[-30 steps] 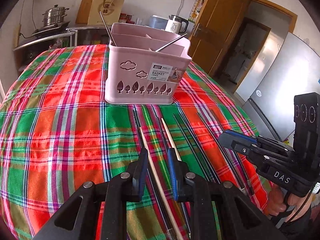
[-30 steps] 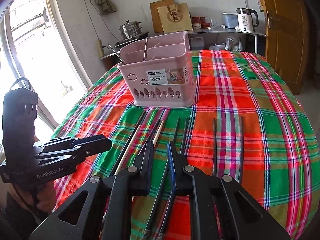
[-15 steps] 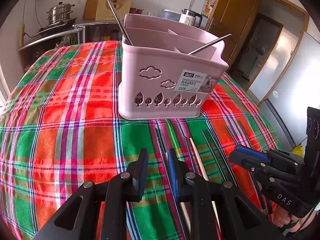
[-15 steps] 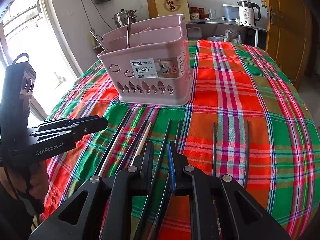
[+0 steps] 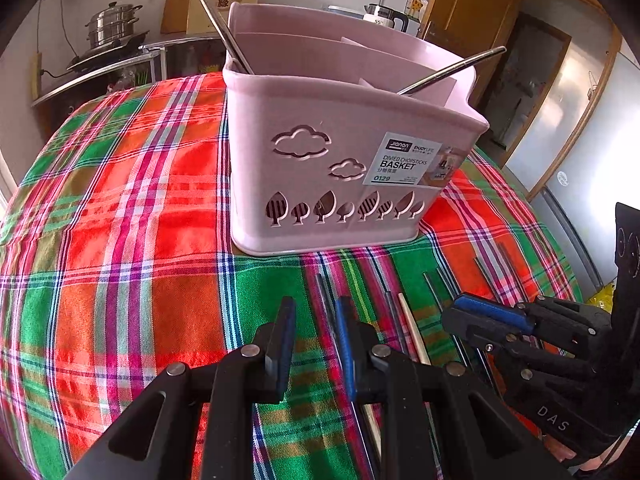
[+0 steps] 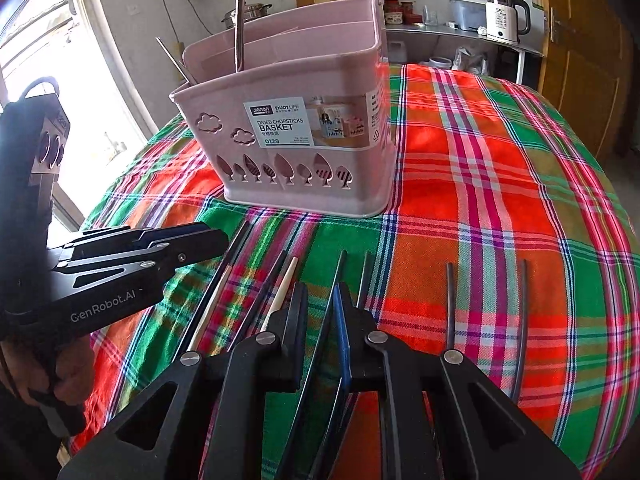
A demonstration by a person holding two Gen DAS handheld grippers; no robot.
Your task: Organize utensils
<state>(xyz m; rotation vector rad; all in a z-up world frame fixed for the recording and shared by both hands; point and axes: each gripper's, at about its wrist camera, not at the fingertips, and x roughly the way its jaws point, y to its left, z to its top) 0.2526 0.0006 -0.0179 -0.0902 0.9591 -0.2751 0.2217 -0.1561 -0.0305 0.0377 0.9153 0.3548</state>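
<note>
Both grippers have closed in on the pink basket (image 5: 344, 168) since a second ago. We find the left gripper (image 5: 314, 322) narrow and empty beside the leftmost chopsticks (image 6: 224, 280); the right gripper (image 6: 320, 308) narrow, astride a dark chopstick (image 6: 334, 280) near the tabletop's front edge. Pickup looks imminent.

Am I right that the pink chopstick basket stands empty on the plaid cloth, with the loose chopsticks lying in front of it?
Not quite: the pink basket is not empty. The right wrist view shows metal utensils standing in it. It does stand on the plaid cloth, with loose chopsticks lying in front.
</note>
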